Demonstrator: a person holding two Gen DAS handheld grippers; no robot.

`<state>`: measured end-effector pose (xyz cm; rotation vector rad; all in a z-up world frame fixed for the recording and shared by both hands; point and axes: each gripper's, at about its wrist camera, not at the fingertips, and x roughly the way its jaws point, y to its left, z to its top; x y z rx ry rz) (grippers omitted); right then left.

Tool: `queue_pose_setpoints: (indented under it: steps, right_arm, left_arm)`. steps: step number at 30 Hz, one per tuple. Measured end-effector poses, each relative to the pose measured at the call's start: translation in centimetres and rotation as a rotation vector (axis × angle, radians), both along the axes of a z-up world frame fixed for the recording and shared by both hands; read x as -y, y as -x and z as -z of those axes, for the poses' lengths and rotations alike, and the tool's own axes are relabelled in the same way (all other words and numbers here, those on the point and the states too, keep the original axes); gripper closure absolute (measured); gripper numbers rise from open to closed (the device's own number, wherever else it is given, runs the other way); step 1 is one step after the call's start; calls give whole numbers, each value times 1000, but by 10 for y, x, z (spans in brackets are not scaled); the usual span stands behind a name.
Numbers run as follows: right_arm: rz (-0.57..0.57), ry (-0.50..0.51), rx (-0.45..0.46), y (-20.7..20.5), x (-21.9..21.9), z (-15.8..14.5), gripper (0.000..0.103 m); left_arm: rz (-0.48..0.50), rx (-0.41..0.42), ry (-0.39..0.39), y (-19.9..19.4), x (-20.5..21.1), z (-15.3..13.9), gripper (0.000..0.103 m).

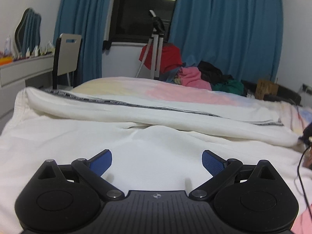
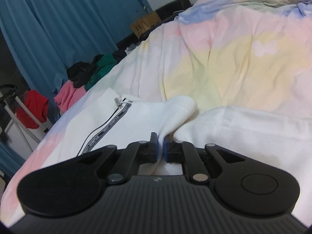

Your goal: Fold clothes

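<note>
- Right gripper point(image 2: 160, 146): jaws together, clamped on a pinch of white fabric. Held this way, I judge, to carry that part of the jacket point(image 2: 136, 117) over for a fold.
- The pinched cloth rises from the pads into a rounded white end, probably a sleeve or hem corner; cannot tell which.
- Left gripper point(image 1: 157, 162): blue pads point(image 1: 101, 160) wide apart, nothing between them. It hangs just above the flat white panel, free for the next grab or to pin the cloth down.
- Jacket lies spread on the bed point(image 2: 234, 58), directly under and ahead of both grippers. A thick fold runs across the left view beyond the open pads, with a dark printed zip tape point(image 1: 136, 105) along it.
- In the right view the zip pull point(image 2: 118, 99) shows just left of the clamp.
- Pastel duvet serves as the folding surface, soft, so creases may drift.
- Far: a heap of clothes point(image 1: 195, 74) at the bed's edge, likely waiting their turn; blue curtains point(image 1: 224, 29) behind.
</note>
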<state>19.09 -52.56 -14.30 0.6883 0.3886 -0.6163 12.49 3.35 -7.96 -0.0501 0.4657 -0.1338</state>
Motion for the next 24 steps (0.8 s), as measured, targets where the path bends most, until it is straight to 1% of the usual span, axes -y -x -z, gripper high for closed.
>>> queue_pose_setpoints:
  steps: [1, 2, 3, 4, 5, 6, 10, 12, 16, 18, 22, 24]
  right_arm:
    - [-18, 20, -17, 2, -7, -5, 90]
    - [-44, 56, -34, 7, -17, -12, 80]
    - [-73, 91, -40, 13, -28, -18, 66]
    - [-101, 113, -34, 20, -38, -22, 57]
    - [-128, 131, -30, 27, -47, -26, 41]
    - [-152, 139, -29, 35, -58, -31, 34]
    - [-242, 159, -50, 63, -86, -56, 36]
    - [-271, 191, -66, 76, -99, -69, 36]
    - [-312, 251, -46, 101, -116, -89, 36]
    - [-324, 284, -31, 111, -122, -97, 36]
    - [-351, 327, -6, 127, -132, -108, 36]
    - [-369, 341, 2, 132, -138, -111, 36]
  left_arm:
    - [4, 2, -13, 1, 2, -1, 3]
    - [9, 4, -19, 3, 3, -3, 3]
    - [13, 5, -25, 5, 4, -4, 3]
    - [16, 10, -28, 7, 5, -7, 3]
    - [19, 14, -30, 10, 6, -9, 3]
    - [22, 19, -33, 13, 7, -11, 3]
    - [31, 11, -4, 27, 3, -24, 3]
    - [33, 7, 19, 36, -2, -30, 3]
    - [19, -15, -7, 54, -7, -43, 3]
    - [10, -51, -9, 62, -13, -49, 3]
    - [-36, -133, 27, 76, -39, -58, 3]
    - [-82, -182, 46, 83, -60, -60, 3]
